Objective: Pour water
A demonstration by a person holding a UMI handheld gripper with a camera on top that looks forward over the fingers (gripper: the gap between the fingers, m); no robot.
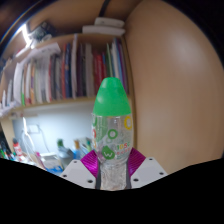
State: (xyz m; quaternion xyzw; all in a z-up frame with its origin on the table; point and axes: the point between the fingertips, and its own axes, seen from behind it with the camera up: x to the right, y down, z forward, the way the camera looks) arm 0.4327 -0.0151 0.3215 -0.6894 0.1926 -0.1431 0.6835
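Bottle [111, 135], clear with green cap, stands upright at 12 o'clock, clenched in your gripper [112, 170], pink pads [90, 158] pressing both sides; bookshelf [62, 72] behind at 11.

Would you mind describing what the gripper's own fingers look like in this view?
The gripper shows two pale grey-white fingers with angular, flat outer faces. Each carries a magenta pad with a ribbed look on its inner face. No cables, markings or sleeves are visible.

Clear glossy plastic bottle [110, 140], green cap [111, 97]
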